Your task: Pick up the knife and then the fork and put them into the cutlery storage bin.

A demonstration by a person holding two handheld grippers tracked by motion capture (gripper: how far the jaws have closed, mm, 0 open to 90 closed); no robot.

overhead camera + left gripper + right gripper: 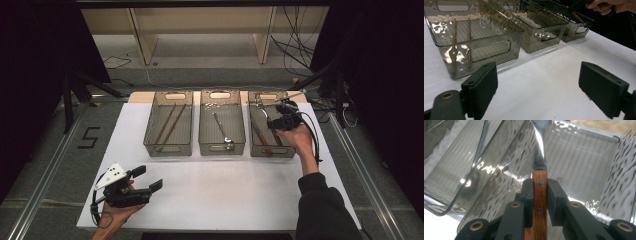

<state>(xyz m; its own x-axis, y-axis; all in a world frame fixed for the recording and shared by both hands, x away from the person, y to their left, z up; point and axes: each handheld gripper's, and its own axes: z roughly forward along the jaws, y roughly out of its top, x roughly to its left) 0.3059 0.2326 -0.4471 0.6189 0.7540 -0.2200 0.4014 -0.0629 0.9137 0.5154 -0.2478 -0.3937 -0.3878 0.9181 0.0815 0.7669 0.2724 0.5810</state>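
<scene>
My right gripper (278, 120) hangs over the right-hand clear bin (256, 149), shut on the wooden handle of a metal utensil (263, 111). In the right gripper view the jaws (539, 192) clamp the riveted handle from both sides, and the utensil's shiny neck (539, 157) points down into the ribbed bin (584, 165). Another wooden-handled utensil (260, 135) lies in that bin. My left gripper (148, 178) rests low at the table's front left, open with nothing between its jaws (540, 87).
Three clear bins stand in a row at the back of the white table (225, 190). The left bin (150, 145) holds two wooden sticks (469, 27); the middle bin (202, 147) holds a metal utensil (221, 128). Cables and shelf legs lie beyond.
</scene>
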